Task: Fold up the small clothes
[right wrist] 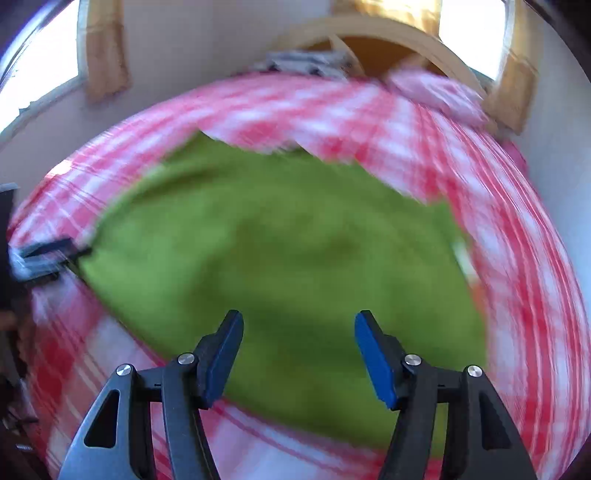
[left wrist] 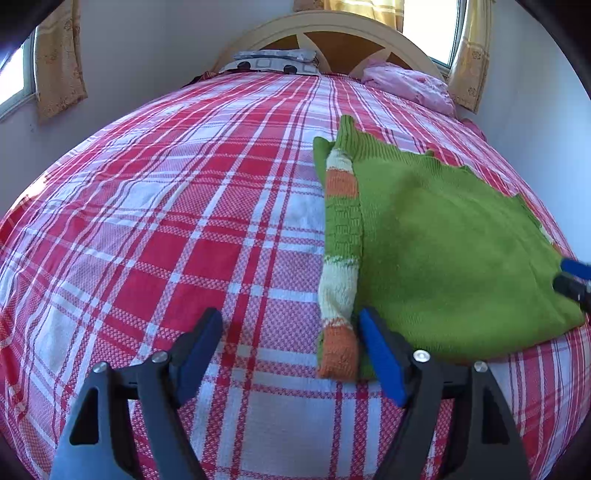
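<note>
Both pairs of jaws stand spread and pinch nothing. Nearest, my left gripper (left wrist: 290,354) points steeply down at the checked bedspread (left wrist: 147,240); its right finger (left wrist: 380,354) sits just beside the near end of the striped sleeve (left wrist: 341,258). The green sweater (left wrist: 443,251) lies flat to the right, its long axis running near to far. My right gripper (right wrist: 299,350) hovers over the sweater's near part, so either hand can reach a near edge. Farther off stands the headboard (left wrist: 332,29).
</note>
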A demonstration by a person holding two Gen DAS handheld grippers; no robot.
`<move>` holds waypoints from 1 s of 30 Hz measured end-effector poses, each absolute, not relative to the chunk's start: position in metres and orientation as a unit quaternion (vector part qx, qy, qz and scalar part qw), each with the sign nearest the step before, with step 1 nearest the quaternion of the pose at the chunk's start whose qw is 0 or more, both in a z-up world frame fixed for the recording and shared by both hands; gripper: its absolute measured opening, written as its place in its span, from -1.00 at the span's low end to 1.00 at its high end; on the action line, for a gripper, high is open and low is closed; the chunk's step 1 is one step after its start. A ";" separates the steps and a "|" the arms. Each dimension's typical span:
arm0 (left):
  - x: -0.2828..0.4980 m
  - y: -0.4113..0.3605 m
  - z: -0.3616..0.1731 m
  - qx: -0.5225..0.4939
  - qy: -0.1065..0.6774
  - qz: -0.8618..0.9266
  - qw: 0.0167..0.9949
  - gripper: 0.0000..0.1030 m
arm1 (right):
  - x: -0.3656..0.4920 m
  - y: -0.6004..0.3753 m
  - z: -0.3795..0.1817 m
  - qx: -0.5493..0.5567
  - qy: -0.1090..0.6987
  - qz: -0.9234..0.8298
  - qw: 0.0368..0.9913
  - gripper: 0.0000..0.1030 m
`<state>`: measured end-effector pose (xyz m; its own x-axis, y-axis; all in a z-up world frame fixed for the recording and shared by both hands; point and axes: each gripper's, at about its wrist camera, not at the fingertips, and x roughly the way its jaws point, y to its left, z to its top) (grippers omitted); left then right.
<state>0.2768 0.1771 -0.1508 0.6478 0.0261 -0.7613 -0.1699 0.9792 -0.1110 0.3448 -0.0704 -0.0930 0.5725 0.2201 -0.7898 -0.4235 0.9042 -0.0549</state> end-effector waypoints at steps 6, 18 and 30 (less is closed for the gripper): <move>0.276 0.178 -0.151 -0.092 0.414 0.052 0.904 0.62 | 0.368 -0.010 -0.126 -0.123 0.445 0.209 0.862 0.24; 0.275 0.180 -0.151 -0.103 0.415 0.034 0.903 0.77 | 0.342 -0.016 -0.143 -0.132 0.436 0.197 0.868 0.28; 0.258 0.233 -0.125 -0.147 0.379 0.037 0.913 0.79 | 0.310 -0.005 -0.125 -0.188 0.418 0.188 0.869 0.29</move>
<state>0.2581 0.2334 -0.1253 0.7095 -0.0434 -0.7034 -0.1798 0.9539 -0.2402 0.3098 -0.0048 -0.1252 0.5805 0.1690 -0.7966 -0.4831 0.8589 -0.1698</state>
